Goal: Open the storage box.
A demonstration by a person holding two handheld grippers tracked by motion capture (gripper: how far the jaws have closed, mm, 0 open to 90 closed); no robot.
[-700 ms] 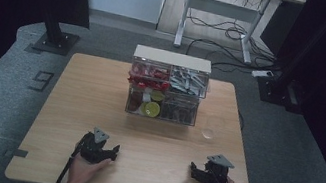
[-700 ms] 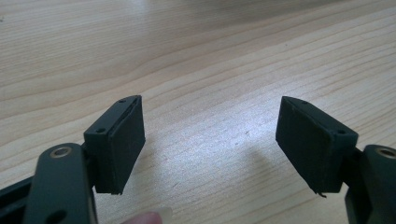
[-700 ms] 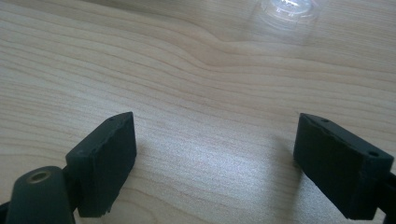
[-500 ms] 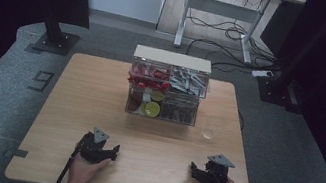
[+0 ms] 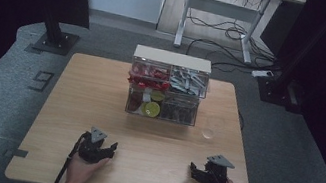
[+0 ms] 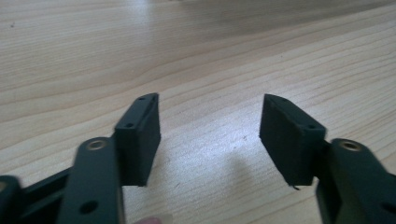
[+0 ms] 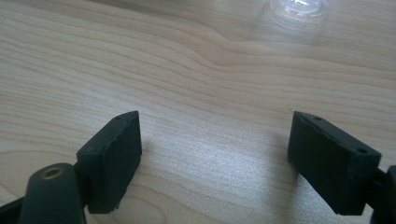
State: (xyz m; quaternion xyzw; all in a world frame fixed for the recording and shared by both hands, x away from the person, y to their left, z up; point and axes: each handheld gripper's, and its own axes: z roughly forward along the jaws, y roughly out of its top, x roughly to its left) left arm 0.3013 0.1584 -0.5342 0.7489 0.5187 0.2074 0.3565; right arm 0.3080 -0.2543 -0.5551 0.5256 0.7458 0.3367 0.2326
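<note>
My left gripper (image 5: 101, 148) rests on the wooden table (image 5: 89, 94) near its front edge, held by a hand. In the left gripper view its jaws (image 6: 210, 135) stand open over bare wood with nothing between them. My right gripper (image 5: 202, 172) lies at the front right, also in a hand. Its jaws (image 7: 215, 154) are spread wide and empty. A small clear plastic cup (image 5: 208, 133) stands a little beyond the right gripper, and its base shows at the top of the right gripper view (image 7: 296, 7).
A clear drawer organizer (image 5: 167, 84) with a white top stands at the table's middle back, holding red, grey, yellow-green and dark small parts. Black stands and a desk with cables are on the floor beyond the table.
</note>
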